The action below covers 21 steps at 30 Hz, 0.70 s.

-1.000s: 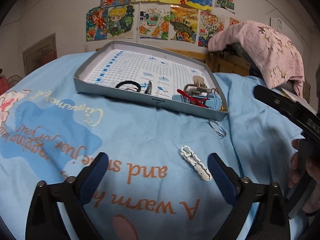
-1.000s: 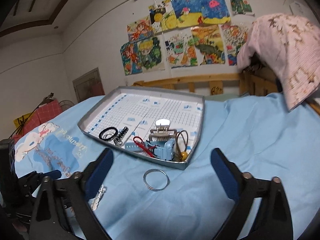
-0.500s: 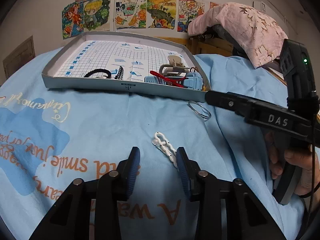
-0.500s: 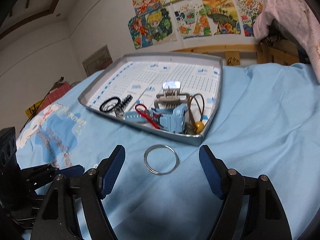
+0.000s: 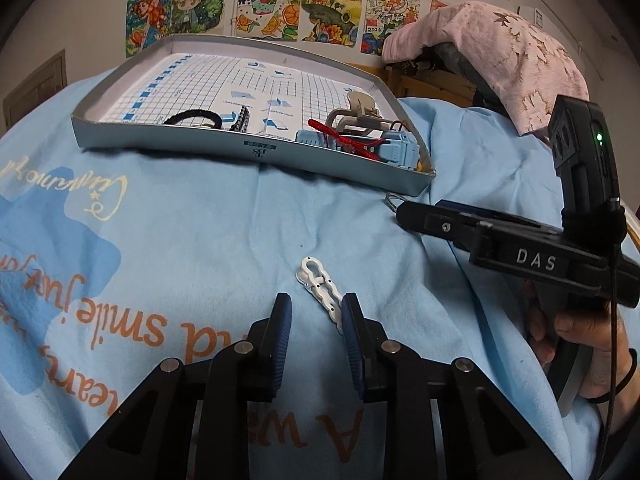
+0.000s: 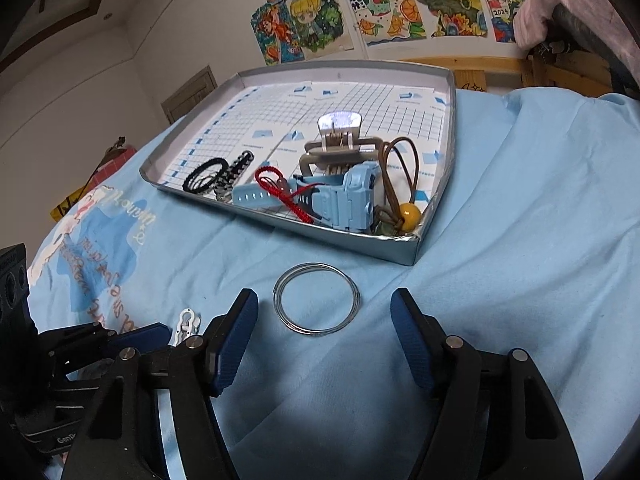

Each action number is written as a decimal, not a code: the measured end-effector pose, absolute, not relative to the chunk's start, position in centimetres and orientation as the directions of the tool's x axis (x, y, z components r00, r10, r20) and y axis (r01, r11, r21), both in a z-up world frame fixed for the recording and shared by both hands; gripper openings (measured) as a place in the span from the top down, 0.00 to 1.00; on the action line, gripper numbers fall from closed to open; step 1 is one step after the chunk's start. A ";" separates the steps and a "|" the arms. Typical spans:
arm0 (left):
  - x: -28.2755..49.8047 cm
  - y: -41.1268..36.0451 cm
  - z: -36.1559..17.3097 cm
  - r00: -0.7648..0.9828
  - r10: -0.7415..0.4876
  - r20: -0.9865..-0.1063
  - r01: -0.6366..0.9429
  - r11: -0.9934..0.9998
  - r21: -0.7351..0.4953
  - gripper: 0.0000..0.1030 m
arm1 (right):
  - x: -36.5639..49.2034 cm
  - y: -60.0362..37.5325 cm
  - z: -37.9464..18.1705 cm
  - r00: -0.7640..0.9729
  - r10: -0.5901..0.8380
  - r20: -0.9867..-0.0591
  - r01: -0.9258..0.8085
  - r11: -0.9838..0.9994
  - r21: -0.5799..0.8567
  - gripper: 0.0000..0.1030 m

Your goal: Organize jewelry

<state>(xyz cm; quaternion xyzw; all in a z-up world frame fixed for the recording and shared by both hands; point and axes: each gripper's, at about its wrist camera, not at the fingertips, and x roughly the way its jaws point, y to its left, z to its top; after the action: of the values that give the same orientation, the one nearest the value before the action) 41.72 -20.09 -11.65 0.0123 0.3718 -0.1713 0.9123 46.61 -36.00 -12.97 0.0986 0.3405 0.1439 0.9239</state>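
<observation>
A white chain-like clip (image 5: 320, 287) lies on the blue cloth; its near end sits between the fingers of my left gripper (image 5: 316, 316), whose jaws are partly closed around it, the right pad touching it. It also shows in the right wrist view (image 6: 187, 321). A thin silver ring (image 6: 316, 298) lies on the cloth in front of my right gripper (image 6: 325, 310), which is open around it. The grey tray (image 5: 256, 151) holds a black hair tie (image 5: 192, 118), a blue watch (image 6: 344, 198), a red cord (image 6: 280, 192) and a hair claw (image 6: 340, 136).
The right gripper's body (image 5: 520, 252) lies across the right of the left wrist view, over the ring. A pink cloth (image 5: 492, 52) covers something behind the tray. Wooden furniture (image 6: 500, 70) stands at the back. Drawings hang on the wall.
My left gripper has narrowed its jaws and moved forward onto the white clip. My right gripper has come down closer to the silver ring, jaws narrowing a little.
</observation>
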 end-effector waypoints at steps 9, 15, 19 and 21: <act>43.2 -20.3 -12.5 0.602 -0.365 -0.710 0.344 0.921 -0.182 0.76 | 47.2 -35.4 -13.6 0.711 0.326 -0.623 -0.194 0.943 0.271 0.40; 43.2 -20.4 -12.7 0.602 -0.369 -0.709 0.346 0.920 -0.185 0.78 | 47.1 -35.6 -13.8 0.714 0.310 -0.628 -0.177 0.947 0.267 0.50; 43.2 -20.3 -12.7 0.599 -0.378 -0.706 0.350 0.916 -0.194 0.85 | 47.1 -35.6 -13.8 0.714 0.306 -0.629 -0.174 0.949 0.264 0.57; 43.1 -20.3 -12.8 0.598 -0.385 -0.703 0.354 0.914 -0.199 0.87 | 47.0 -35.7 -13.9 0.714 0.309 -0.628 -0.173 0.948 0.269 0.60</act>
<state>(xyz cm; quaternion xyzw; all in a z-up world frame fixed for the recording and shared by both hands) 43.11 -20.26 -12.76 -0.0195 0.3978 -0.2065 0.8937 47.01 -35.74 -13.85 0.0954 0.3547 0.1308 0.9208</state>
